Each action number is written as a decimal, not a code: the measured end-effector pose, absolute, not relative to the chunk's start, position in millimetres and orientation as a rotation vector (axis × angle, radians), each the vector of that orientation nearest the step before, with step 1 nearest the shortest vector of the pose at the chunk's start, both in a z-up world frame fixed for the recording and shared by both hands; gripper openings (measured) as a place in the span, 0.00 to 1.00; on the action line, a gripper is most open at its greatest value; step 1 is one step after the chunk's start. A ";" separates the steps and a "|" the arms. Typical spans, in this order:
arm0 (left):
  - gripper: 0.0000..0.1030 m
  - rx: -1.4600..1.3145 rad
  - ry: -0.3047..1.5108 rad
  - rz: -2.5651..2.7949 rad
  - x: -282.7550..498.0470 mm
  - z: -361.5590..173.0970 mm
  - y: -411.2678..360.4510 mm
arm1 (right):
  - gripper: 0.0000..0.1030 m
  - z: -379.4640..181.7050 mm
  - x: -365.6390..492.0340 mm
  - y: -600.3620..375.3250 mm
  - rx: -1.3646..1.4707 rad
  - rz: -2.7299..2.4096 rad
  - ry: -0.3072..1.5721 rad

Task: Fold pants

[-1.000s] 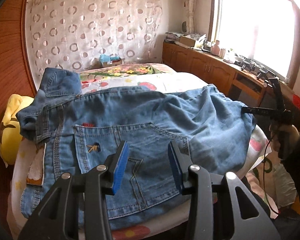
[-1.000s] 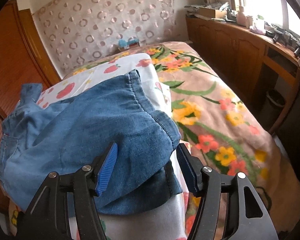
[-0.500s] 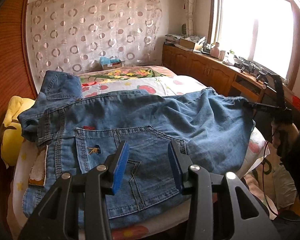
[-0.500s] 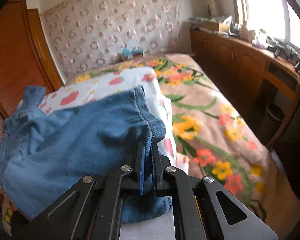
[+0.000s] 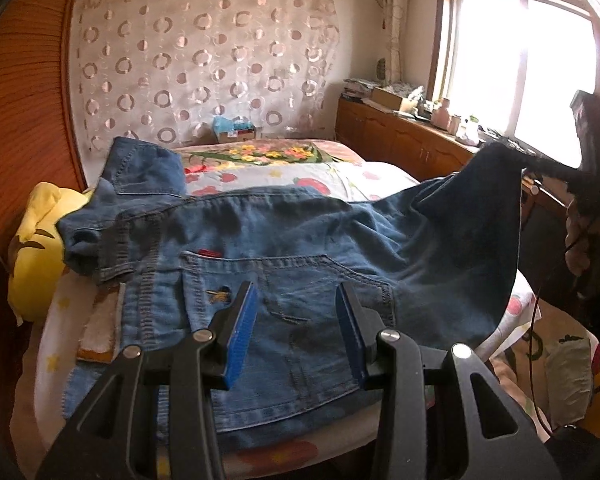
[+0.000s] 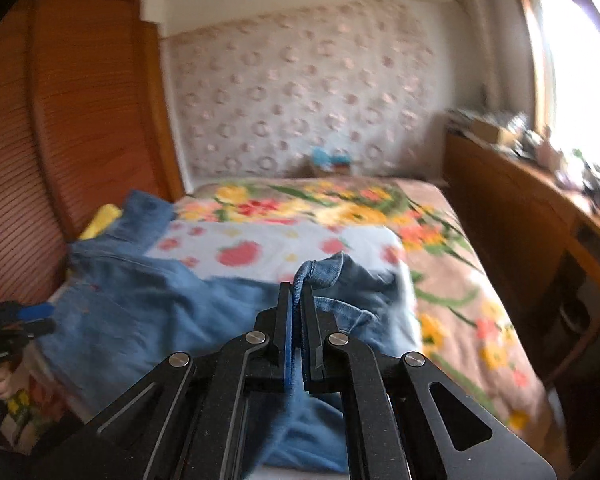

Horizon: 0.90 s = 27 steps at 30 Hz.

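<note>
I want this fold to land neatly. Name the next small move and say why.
Probably carry the right hand-held gripper, shut on the jeans hem, across toward the waistband: the hem is lifted, the rest lies flat, and the left hand-held gripper is open.

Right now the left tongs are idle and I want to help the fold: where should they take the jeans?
Grip the waistband at the jeans' left end, coming from the left side; its thick stitched edge lies flat and exposed there.
</note>
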<state>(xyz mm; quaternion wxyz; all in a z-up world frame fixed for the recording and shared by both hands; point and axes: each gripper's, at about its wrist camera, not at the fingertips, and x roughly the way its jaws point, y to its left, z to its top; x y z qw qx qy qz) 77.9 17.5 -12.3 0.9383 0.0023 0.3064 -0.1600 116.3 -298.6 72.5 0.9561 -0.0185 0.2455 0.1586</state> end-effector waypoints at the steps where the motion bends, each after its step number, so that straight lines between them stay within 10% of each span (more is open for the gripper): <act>1: 0.38 0.000 0.622 -0.321 77.2 -10.8 21.6 | 0.01 79.3 115.8 -286.7 -0.054 0.346 0.486; 13: 0.38 -0.045 0.577 -0.258 63.0 4.4 61.6 | 0.03 126.2 106.3 -111.3 -0.225 0.688 0.431; 17: 0.38 -0.050 0.575 -0.256 60.3 3.2 67.3 | 0.50 110.0 105.7 -103.3 -0.250 0.684 0.447; 27: 0.38 -0.050 0.654 -0.284 75.8 -26.8 58.5 | 0.50 62.2 132.5 -140.9 -0.220 0.591 0.591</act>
